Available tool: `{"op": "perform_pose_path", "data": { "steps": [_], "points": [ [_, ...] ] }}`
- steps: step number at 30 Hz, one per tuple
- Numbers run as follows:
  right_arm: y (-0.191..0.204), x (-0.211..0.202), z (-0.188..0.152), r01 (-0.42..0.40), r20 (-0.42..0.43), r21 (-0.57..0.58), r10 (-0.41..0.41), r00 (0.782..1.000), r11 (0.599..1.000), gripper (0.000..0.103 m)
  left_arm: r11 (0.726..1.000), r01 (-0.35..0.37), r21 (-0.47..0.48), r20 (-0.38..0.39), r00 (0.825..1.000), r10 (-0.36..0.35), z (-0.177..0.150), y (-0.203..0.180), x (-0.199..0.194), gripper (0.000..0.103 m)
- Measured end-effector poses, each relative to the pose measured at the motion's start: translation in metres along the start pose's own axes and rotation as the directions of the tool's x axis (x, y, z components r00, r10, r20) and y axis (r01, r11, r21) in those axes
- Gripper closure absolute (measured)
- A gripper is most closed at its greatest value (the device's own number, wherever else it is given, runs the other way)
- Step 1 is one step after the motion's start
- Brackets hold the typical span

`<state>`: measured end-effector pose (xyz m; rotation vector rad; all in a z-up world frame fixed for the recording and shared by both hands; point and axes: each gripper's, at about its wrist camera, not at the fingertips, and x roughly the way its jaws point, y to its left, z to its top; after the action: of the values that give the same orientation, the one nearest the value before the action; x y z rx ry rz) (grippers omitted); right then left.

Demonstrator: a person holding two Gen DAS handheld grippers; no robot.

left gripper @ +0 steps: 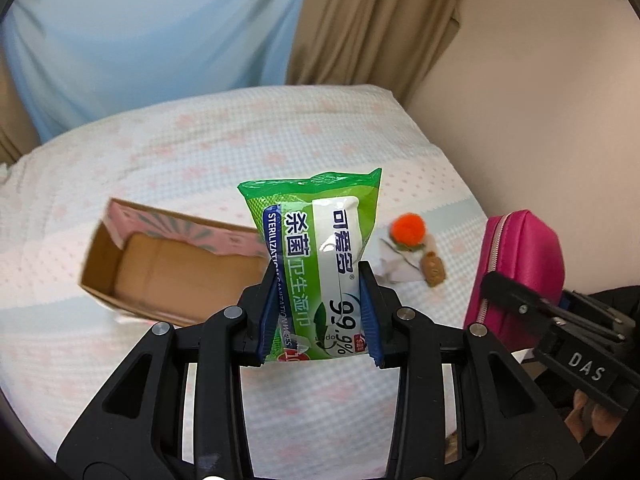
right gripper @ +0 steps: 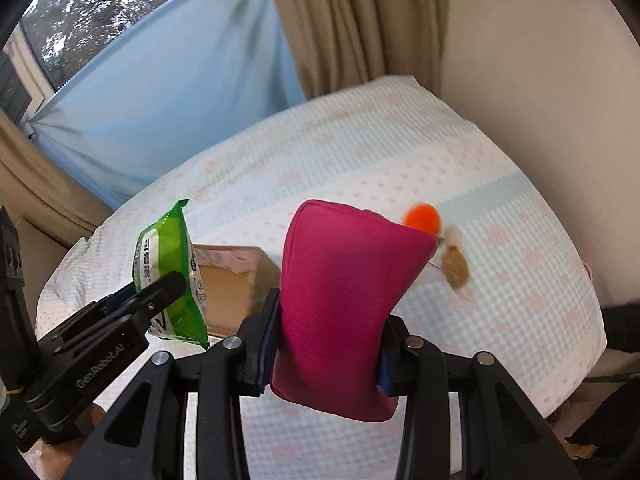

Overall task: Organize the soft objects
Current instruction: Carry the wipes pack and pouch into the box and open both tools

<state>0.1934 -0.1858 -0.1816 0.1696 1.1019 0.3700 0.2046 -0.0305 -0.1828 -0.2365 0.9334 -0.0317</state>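
The left gripper (left gripper: 318, 312) pinches the wipes (left gripper: 320, 264) and the right gripper (right gripper: 326, 344) clamps the pouch (right gripper: 344, 300), both held above the bed (left gripper: 200, 152). Beyond sits the box (left gripper: 132, 280); lower each in gently, one at a time.

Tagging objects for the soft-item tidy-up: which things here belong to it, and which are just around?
Job: wet wipes pack in left gripper; pink zip pouch in right gripper; cardboard box; orange pompom toy.
Around: bed, curtains.
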Motion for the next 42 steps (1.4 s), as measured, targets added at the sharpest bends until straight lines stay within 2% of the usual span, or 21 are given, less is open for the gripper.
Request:
{"op": "perform_pose_path", "data": {
  "steps": [6,9,13,14,20,25,30,33,39,42],
  "points": [
    [0.064,0.02,0.004,-0.034,0.011,-0.006,0.034,0.999,0.999,0.067,0.999,-0.035,0.012,-0.016,0.999,0.035,0.009,0.073,-0.009,0.071],
    [0.093,0.044,0.007,-0.058,-0.019,-0.007,0.058,0.998,0.998,0.067,0.998,-0.056,0.002,-0.042,0.998,0.056,0.011,0.106,-0.002,0.071],
    [0.124,0.078,0.009,-0.084,-0.072,-0.021,0.082,0.994,0.996,0.067,0.996,-0.088,-0.012,-0.081,0.993,0.087,0.017,0.145,0.015,0.071],
    [0.132,0.087,0.011,-0.115,-0.079,-0.024,0.113,0.99,0.993,0.067,0.995,-0.097,-0.015,-0.092,0.991,0.095,0.018,0.154,0.022,0.071],
    [0.166,0.15,0.013,-0.133,-0.172,-0.076,0.119,0.978,0.988,0.067,0.99,-0.141,-0.03,-0.18,0.975,0.133,0.026,0.2,0.073,0.071],
    [0.178,0.205,0.013,-0.15,-0.255,-0.106,0.119,0.96,0.983,0.067,0.985,-0.171,-0.026,-0.271,0.95,0.157,0.026,0.229,0.126,0.071],
    [0.187,0.262,0.007,-0.182,-0.342,-0.134,0.127,0.931,0.974,0.067,0.98,-0.198,-0.023,-0.357,0.917,0.177,0.019,0.252,0.181,0.071],
    [0.194,0.293,-0.001,-0.185,-0.393,-0.188,0.099,0.914,0.965,0.067,0.979,-0.206,-0.004,-0.423,0.887,0.185,0.013,0.261,0.213,0.071],
    [0.194,0.329,-0.029,-0.205,-0.455,-0.27,0.063,0.888,0.941,0.067,0.979,-0.202,0.018,-0.506,0.843,0.184,0.001,0.265,0.254,0.071],
    [0.195,0.337,-0.037,-0.231,-0.475,-0.285,0.073,0.877,0.93,0.065,0.979,-0.2,0.04,-0.524,0.83,0.191,0.002,0.262,0.265,0.069]
  ]
}}
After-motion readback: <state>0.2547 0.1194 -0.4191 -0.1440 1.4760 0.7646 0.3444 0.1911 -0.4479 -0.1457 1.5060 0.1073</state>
